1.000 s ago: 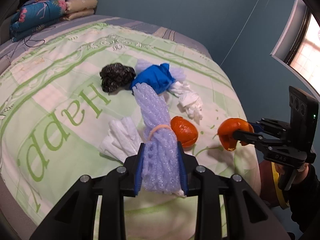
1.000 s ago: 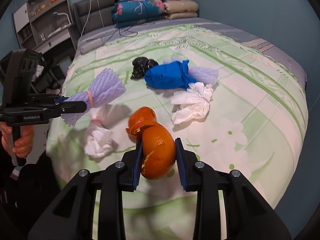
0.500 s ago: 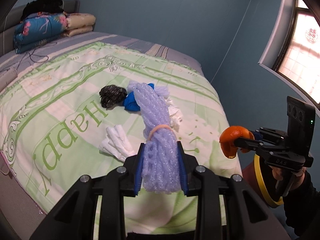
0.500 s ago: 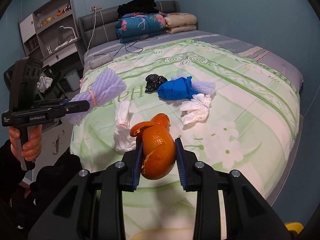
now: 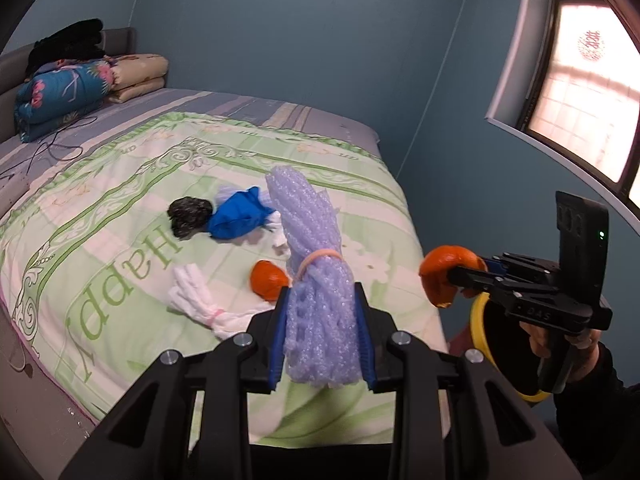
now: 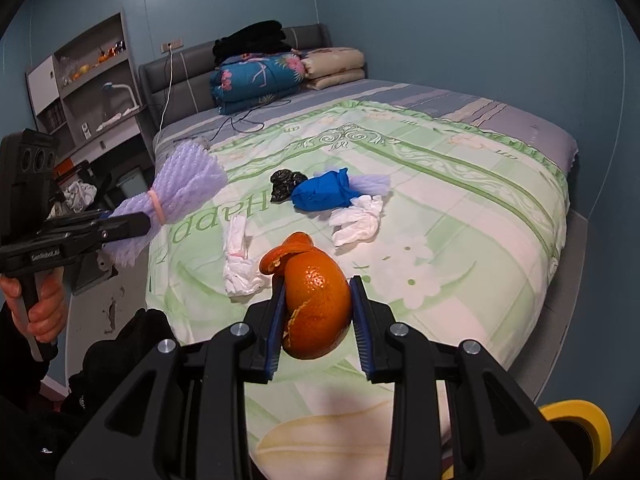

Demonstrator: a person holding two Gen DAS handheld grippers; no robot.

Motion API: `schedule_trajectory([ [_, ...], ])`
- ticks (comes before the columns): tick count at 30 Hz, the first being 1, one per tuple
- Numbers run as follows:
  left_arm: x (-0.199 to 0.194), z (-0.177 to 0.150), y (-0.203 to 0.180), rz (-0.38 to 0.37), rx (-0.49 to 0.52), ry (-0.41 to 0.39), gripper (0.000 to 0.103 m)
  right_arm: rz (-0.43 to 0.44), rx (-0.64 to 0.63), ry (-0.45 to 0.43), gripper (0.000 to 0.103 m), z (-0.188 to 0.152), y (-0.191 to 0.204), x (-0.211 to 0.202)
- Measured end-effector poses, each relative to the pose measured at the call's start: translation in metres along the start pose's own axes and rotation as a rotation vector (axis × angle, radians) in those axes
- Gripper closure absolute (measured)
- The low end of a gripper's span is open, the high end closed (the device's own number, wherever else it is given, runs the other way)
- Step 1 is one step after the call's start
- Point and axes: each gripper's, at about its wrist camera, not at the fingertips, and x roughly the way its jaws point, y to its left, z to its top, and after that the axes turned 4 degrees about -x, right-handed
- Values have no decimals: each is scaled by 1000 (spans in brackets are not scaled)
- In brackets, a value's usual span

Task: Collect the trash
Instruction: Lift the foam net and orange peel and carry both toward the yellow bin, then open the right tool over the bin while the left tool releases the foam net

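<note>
- The left gripper [image 5: 322,334] is clamped on a bundle of lilac foam netting [image 5: 316,264], a soft, bubbly mesh cinched at its middle by a pale pink rubber band [image 5: 320,258]; its fanned end stands up above the blue pads.
- The right gripper [image 6: 318,320] pinches an orange peel [image 6: 316,300], glossy and dimpled, curled into a hollow shell with a torn strip twisting off its top; both pads press its sides.
- Both held pieces hang above the foot edge of the bed [image 5: 360,136], off its cover.
- The cover is a quilted green-and-white spread with scroll borders, white flowers and the word "Happy" [image 5: 120,276] in large green letters.
- Near the middle of the bed lie a crumpled black plastic bag [image 5: 188,216], touching a wad of blue cloth or plastic [image 5: 240,218], with more lilac netting [image 6: 370,184] at its far end and a crumpled white tissue [image 6: 358,222] just beside it.
- Closer to the foot edge lie a second orange peel [image 5: 268,280] and a white twisted bundle [image 5: 200,304] tied with a pink band.
- A yellow-rimmed bin [image 5: 478,316] sits below the foot corner, partly hidden by the right gripper and hand.
- Folded floral and beige quilts [image 6: 280,74] are stacked at the headboard, with black cables trailing across the sheet.
- The left gripper's side reads "GenRobot.AI" in the right wrist view.
</note>
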Motion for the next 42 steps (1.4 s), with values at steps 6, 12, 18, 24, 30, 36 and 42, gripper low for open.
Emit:
schedule_trajectory([
  [6, -6, -1, -30, -28, 45, -2, 75, -22, 38, -38, 74, -5, -12, -19],
  [12, -6, -1, -55, -64, 94, 2, 75, -66, 89, -76, 74, -11, -28, -42],
  [18, -6, -2, -81, -109, 138, 7, 75, -136, 121, -114, 74, -20, -41, -71],
  [24, -2, -4, -106, -151, 179, 15, 75, -202, 164, -135, 74, -29, -59, -96],
  [30, 2, -8, -128, -193, 225, 31, 75, -281, 218, -136, 74, -40, -76, -117],
  [36, 9, -14, -151, -242, 257, 60, 75, -405, 283, -104, 74, -56, -93, -137],
  [42, 21, -23, -179, -291, 301, 98, 75, -524, 355, -77, 74, -70, -113, -160],
])
